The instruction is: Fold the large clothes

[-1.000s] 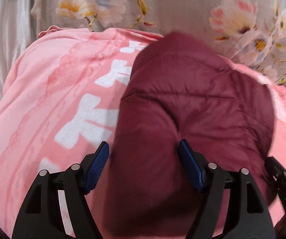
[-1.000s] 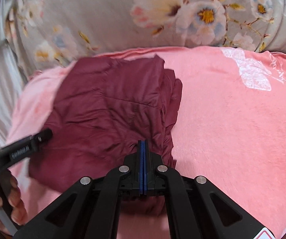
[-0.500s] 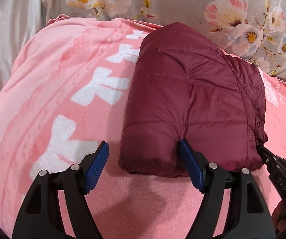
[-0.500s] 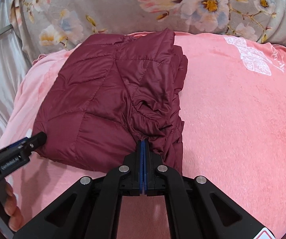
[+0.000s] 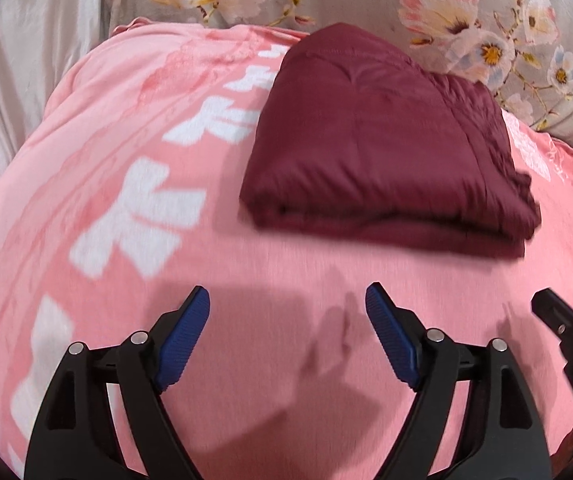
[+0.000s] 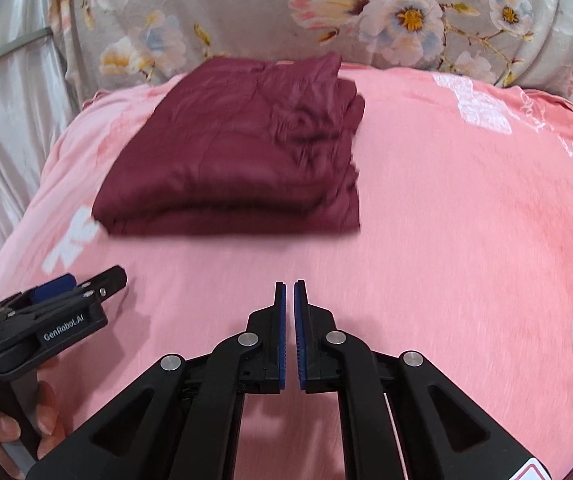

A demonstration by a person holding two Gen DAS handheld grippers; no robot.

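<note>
Both tongs (image 5: 286, 308) (image 6: 290, 292) angled down, clear of jacket (image 5: 382, 152)

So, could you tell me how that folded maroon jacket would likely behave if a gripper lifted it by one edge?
The maroon jacket looks quilted and puffy, so it is probably light. Its stacked layers lie loose at the near edge, so it would likely flop open. The fabric looks smooth, possibly slippery on the pink blanket.

One folded maroon jacket (image 5: 386, 152), one pink blanket (image 5: 126, 200), two grippers, one floral pillow (image 6: 246, 12).
</note>
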